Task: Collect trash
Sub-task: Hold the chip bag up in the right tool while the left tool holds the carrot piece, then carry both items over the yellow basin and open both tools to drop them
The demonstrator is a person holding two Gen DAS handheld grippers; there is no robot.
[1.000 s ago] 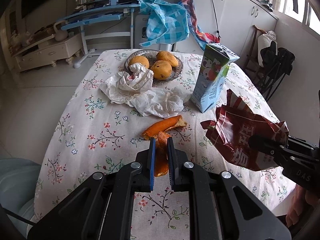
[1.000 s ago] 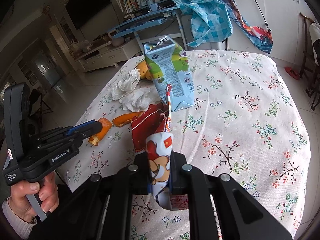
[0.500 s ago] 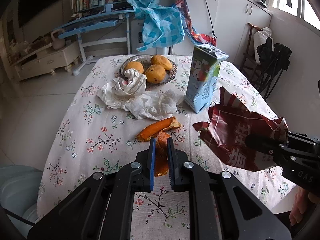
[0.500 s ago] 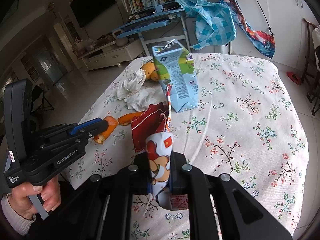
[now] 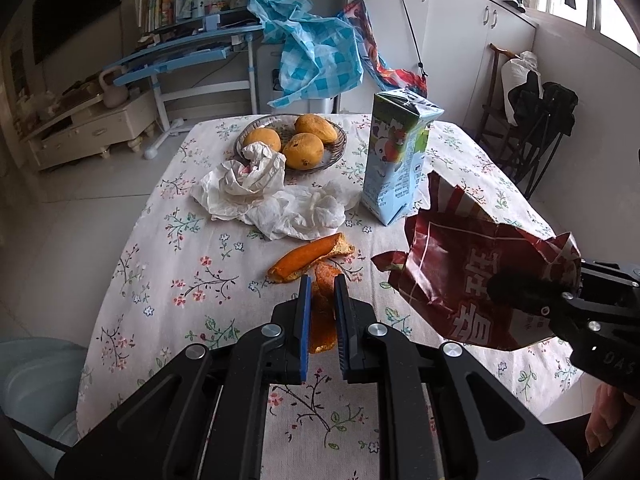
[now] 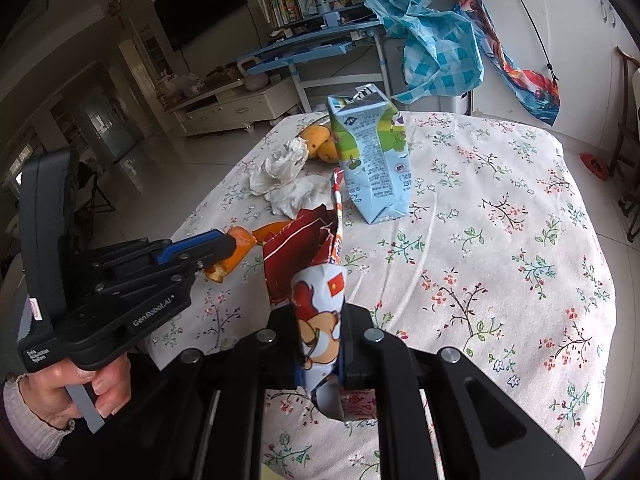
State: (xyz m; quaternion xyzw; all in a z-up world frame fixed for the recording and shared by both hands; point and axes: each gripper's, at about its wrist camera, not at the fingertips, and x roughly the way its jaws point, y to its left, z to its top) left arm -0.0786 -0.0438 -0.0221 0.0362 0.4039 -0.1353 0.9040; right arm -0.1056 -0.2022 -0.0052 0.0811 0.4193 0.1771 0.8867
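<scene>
Nothing has shifted over the last second: left gripper [image 5: 321,296] still pinches orange peel [image 5: 323,316], right gripper [image 6: 320,340] still clamps snack bag [image 6: 316,272] above the bench [image 6: 480,240], both awaiting a bin.

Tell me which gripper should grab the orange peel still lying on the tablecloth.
Neither is free: the left gripper pinches one peel strip, the right gripper clamps the snack bag. The left is nearer the loose peel.

Mostly paper, foil and cloth on this table

The floral white cotton-looking tablecloth [image 5: 192,264] is matt and creased; far left, crumpled white tissue paper [image 5: 256,188] looks soft. The pale blue waxed-card drink carton [image 5: 396,160] has a slight sheen, the red foil snack bag [image 5: 472,272] on the right is glossy and crinkly, and the orange peel strip [image 5: 308,260] looks rough.
</scene>
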